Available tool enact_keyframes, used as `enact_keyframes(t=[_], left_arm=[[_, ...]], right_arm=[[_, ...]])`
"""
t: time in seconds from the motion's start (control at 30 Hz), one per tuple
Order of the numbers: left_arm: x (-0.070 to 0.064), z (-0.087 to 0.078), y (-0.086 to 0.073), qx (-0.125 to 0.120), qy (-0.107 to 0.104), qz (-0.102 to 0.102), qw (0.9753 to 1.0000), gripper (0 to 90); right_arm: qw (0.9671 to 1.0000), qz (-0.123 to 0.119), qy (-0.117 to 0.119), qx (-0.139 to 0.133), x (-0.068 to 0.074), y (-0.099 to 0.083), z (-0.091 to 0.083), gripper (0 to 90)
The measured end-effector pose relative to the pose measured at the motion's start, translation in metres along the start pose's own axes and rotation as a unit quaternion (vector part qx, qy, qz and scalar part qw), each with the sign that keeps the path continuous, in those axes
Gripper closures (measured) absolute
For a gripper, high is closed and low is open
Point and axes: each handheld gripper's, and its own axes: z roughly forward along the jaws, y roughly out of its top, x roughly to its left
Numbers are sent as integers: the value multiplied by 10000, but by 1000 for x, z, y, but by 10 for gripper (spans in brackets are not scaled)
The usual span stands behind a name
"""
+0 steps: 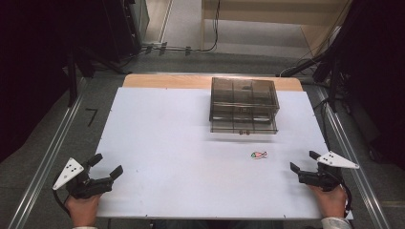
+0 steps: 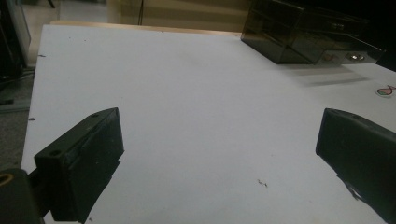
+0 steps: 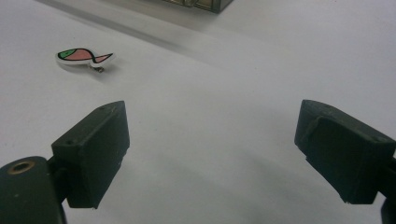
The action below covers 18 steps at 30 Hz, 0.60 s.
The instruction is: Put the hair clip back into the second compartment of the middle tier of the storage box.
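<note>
High view: a white table (image 1: 181, 157) holds a smoky clear drawer box (image 1: 243, 105) at the far side and a small fish-shaped clip (image 1: 258, 154) just in front of it. The flat clip could skid if pinched carelessly. Left tool (image 1: 106, 166) and right tool (image 1: 302, 162) rest at the near corners, jaws spread, empty.

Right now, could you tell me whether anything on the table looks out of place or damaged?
Nothing looks damaged or spilled. The smoky translucent plastic drawer box sits square at the table's far side, and a small pink-and-green fish-shaped clip lies alone on the white tabletop, apart from the box.
</note>
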Motion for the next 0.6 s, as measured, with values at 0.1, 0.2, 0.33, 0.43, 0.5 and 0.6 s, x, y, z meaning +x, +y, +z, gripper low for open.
enact_keyframes(t=[0.1, 0.2, 0.33, 0.43, 0.5, 0.6], left_arm=[[0, 0, 0, 2, 0, -1, 10000, 13], [0, 0, 0, -13, 4, -7, 10000, 13], [0, 0, 0, -9, 14, 2, 10000, 13], [0, 0, 0, -16, 8, -6, 10000, 13], [0, -1, 0, -22, 2, -10, 10000, 13], [0, -1, 0, -23, 3, -11, 10000, 13]], right_arm=[[10000, -27, 6, -3, 0, 0, 0, 87], [10000, -37, 12, -9, 0, 0, 0, 87], [10000, -50, 5, -7, 0, 0, 0, 87], [10000, -51, 12, -10, 0, 0, 0, 87], [10000, -42, 22, -14, 0, 0, 0, 87], [10000, -42, 21, -14, 0, 0, 0, 87]])
